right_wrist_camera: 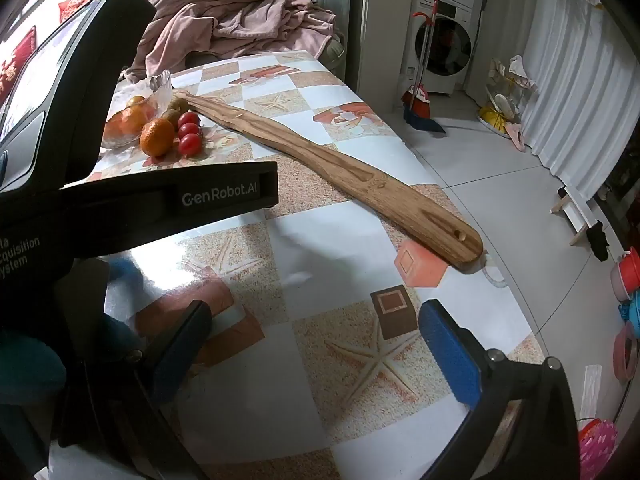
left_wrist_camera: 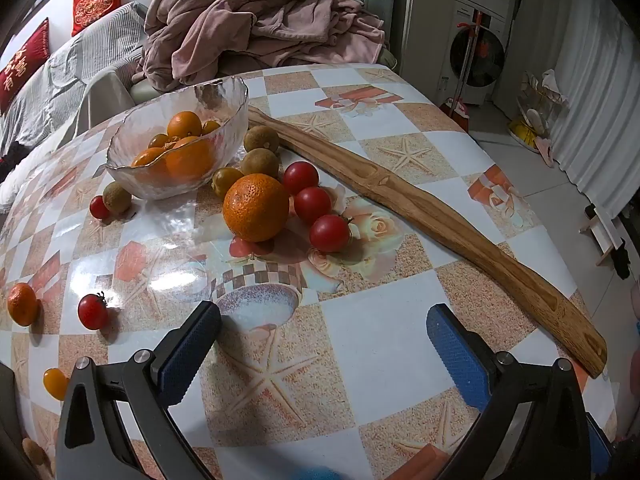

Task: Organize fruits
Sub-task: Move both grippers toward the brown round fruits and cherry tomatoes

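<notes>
A glass bowl [left_wrist_camera: 176, 148] holding several oranges stands at the table's far left. In front of it lie a large orange [left_wrist_camera: 256, 207], three red cherry tomatoes [left_wrist_camera: 329, 233], brown-green round fruits [left_wrist_camera: 260, 163] and a yellow tomato [left_wrist_camera: 225, 182]. More fruit is scattered left: a small orange [left_wrist_camera: 22, 304], a red tomato [left_wrist_camera: 93, 312], a yellow tomato [left_wrist_camera: 55, 382]. My left gripper [left_wrist_camera: 322, 354] hangs open over bare tablecloth, short of the fruit. My right gripper [right_wrist_camera: 316, 350] is open too, empty, near the table's right edge; the left gripper's black body [right_wrist_camera: 132, 200] hides most of the bowl [right_wrist_camera: 128, 120].
A long curved wooden board [left_wrist_camera: 432, 216] lies diagonally across the patterned tablecloth [left_wrist_camera: 380, 340] to its right edge. A pink blanket [left_wrist_camera: 256, 20] is heaped on a sofa behind the table. Washing machines [right_wrist_camera: 444, 40], a broom [right_wrist_camera: 420, 96] and floor clutter lie to the right.
</notes>
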`<state>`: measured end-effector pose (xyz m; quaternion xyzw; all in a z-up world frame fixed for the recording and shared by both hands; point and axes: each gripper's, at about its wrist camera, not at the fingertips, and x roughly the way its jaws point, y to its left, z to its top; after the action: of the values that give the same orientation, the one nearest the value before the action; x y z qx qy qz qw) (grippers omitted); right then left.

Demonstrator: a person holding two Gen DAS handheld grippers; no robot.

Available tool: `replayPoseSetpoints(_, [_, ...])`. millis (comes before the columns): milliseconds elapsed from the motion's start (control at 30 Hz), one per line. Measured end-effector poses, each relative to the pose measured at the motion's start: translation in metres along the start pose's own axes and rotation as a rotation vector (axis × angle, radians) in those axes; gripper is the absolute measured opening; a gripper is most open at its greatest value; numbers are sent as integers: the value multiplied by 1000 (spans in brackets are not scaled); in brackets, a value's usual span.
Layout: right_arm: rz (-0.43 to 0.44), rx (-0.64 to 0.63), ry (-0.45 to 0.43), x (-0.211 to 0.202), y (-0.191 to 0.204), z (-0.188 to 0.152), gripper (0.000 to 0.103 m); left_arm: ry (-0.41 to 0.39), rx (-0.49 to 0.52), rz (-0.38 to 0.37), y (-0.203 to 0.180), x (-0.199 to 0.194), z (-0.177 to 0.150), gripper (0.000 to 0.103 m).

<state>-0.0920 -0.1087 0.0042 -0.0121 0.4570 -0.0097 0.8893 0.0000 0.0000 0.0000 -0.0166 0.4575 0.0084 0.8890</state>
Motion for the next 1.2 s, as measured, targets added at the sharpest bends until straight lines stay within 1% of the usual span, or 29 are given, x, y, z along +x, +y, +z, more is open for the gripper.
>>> replayPoseSetpoints(67, [1,1,-1,1,0,1,103,0,3,-5,0,0,0,103])
replayPoseSetpoints(167, [9,-9,32,3,0,5,103,40,35,-2,2,-4,3,103])
replayPoseSetpoints(200, [18,-18,56,4,0,8,103,31,43,-1,5,-10,4,103])
replayPoseSetpoints(267, [31,-42,91,5,-1,10,103,-13,55,13,10,-25,10,103])
replayPoseSetpoints(333, [36,-66,123,7,1,16,103,-49,46,-6,26,-47,15,103])
replayPoseSetpoints(400, [43,-59,145,1,-3,16,103,-62,29,-36,45,-67,17,103])
replayPoseSetpoints(500, [62,-24,140,-13,-6,16,103,-48,17,-42,73,-97,11,103])
replayPoseSetpoints(567, [93,-7,145,-28,-6,14,103,-17,16,-17,91,-110,0,103])
replayPoseSetpoints(600, [110,-7,167,-30,-3,18,103,17,12,-1,105,-116,-9,103])
replayPoseSetpoints(633, [130,-11,202,-33,1,18,103,41,10,14,110,-121,-15,103])
replayPoseSetpoints(700, [157,-24,240,-37,13,19,103,94,0,39,131,-129,-32,103])
replayPoseSetpoints(833, [173,-58,307,-45,40,12,103,208,-21,101,158,-135,-70,103])
replayPoseSetpoints(933, [182,-93,317,-58,58,3,103,273,-50,109,172,-134,-90,103])
replayPoseSetpoints(1033, [198,-102,330,-60,73,2,103,287,-74,110,179,-134,-99,103])
replayPoseSetpoints(1200, [199,-113,349,-63,88,0,103,292,-76,101,185,-133,-105,103])
